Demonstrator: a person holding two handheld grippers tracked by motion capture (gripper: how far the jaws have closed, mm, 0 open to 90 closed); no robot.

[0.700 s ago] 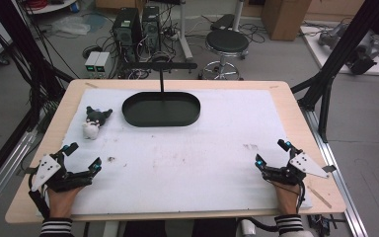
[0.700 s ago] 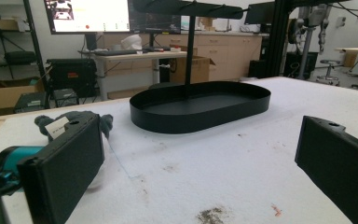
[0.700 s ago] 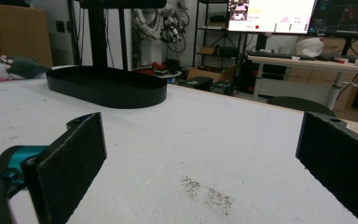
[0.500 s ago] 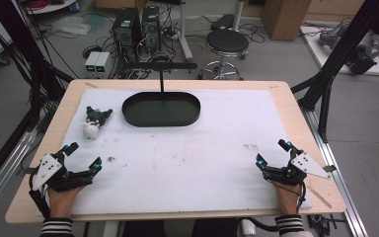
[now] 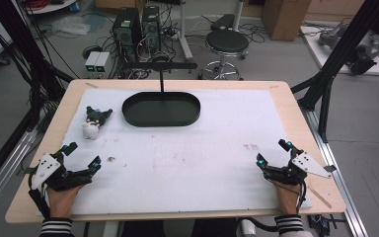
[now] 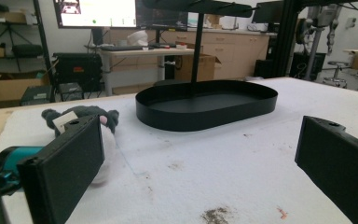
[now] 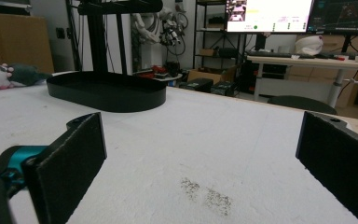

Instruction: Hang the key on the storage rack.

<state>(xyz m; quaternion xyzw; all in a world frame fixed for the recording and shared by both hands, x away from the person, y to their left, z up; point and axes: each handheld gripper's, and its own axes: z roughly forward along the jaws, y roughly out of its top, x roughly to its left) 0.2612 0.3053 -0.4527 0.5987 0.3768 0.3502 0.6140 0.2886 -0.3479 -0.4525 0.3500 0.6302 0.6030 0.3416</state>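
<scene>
A small white and grey plush toy [image 5: 94, 123] lies on the white table cover at the back left, just left of a black oval tray [image 5: 161, 109] with an upright post. My left gripper [image 5: 83, 155] rests open near the front left edge, a short way in front of the plush toy [image 6: 81, 120], which its left jaw partly hides. At the front right, my right gripper [image 5: 273, 152] rests open on the cover, nothing between its jaws. The tray [image 7: 105, 91] and toy [image 7: 2, 74] lie far off in the right gripper view.
The white cover [image 5: 187, 148] carries a few dirt stains between the grippers. A black post with a crossbar [image 5: 160, 66] rises from the tray. Wooden table edges [image 5: 325, 163] border the cover. Computers, a stool and cables stand on the floor behind.
</scene>
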